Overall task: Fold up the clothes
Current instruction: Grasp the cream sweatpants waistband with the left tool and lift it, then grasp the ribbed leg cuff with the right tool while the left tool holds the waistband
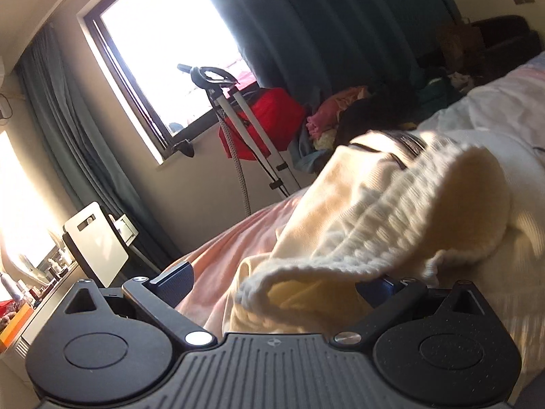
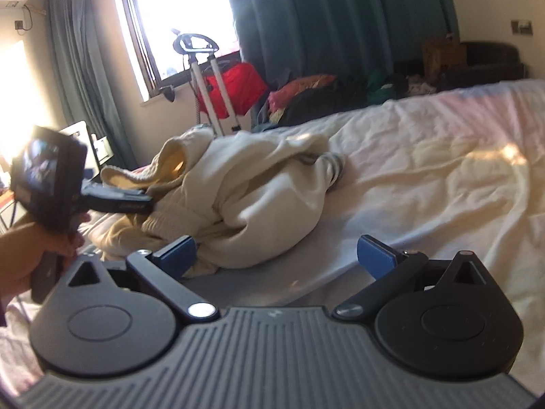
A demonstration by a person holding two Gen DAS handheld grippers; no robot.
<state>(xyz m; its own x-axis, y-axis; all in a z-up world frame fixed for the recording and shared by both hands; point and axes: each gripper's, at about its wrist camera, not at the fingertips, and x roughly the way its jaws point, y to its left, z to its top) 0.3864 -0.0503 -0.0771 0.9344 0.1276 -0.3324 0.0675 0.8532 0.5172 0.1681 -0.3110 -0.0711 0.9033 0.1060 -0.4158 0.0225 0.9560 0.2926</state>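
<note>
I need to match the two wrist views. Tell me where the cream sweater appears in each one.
Left wrist view: the cream sweater fills the centre-right, its knit hem draped between the open jaws.
Right wrist view: the sweater lies bunched centre-left on the bed, just beyond the open jaws.
Shared landmark: the red bag under the window.

Left tool (image 1: 272, 283) is sitting with fingers spread wide; cream knit garment (image 1: 374, 218) is draping over the right finger and bunching between both. Its ribbed hem (image 1: 306, 269) is hanging nearest the lens. Garment is lying on a bed (image 1: 218, 255) with pinkish sheet. Behind, a garment steamer (image 1: 238, 129) is standing under the window (image 1: 163, 44), beside a red bag (image 1: 272, 116).
</note>
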